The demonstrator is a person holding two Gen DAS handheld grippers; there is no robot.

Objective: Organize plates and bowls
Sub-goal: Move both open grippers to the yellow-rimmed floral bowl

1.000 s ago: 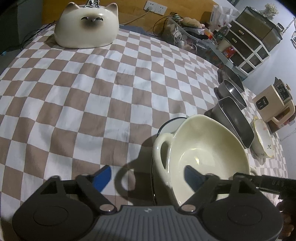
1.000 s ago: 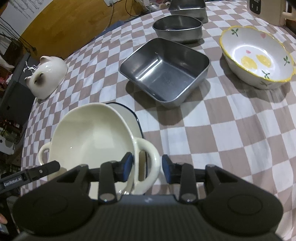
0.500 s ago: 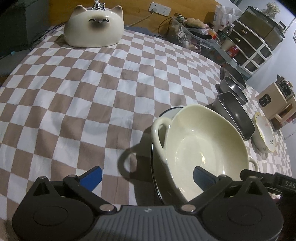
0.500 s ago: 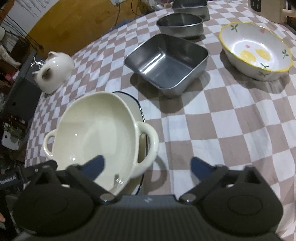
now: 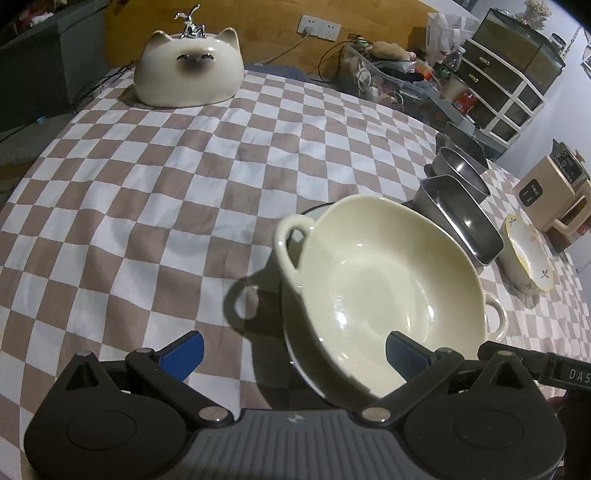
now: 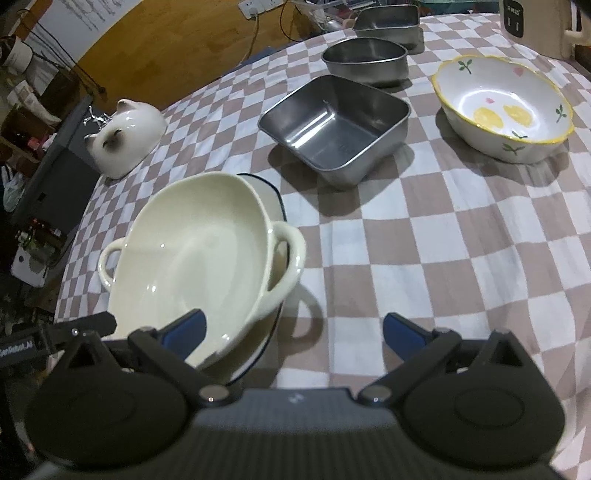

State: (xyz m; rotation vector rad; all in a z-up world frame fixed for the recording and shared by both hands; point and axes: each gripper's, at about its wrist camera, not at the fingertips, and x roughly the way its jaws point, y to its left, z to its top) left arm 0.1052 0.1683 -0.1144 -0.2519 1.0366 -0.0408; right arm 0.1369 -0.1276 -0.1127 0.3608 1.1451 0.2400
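both grippers [image 5: 293, 349] [image 6: 293, 328] wide, cream bowl [image 6: 192, 254] on plate, steel tray [image 6: 336, 125] behind.

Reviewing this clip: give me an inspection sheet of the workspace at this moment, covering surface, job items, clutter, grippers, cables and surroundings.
Surface: checked tablecloth, wrinkled.
Job's things: cream two-handled bowl sits tilted on a blue-rimmed plate; square steel bowl, rounded steel bowl, steel tray and lemon-print bowl stand apart.
Clutter: cat-shaped ceramic; beige appliance.
Grippers: left gripper and right gripper both open, holding nothing.
Cables: cord from the wall socket.
Surroundings: drawer unit, wooden wall panel.
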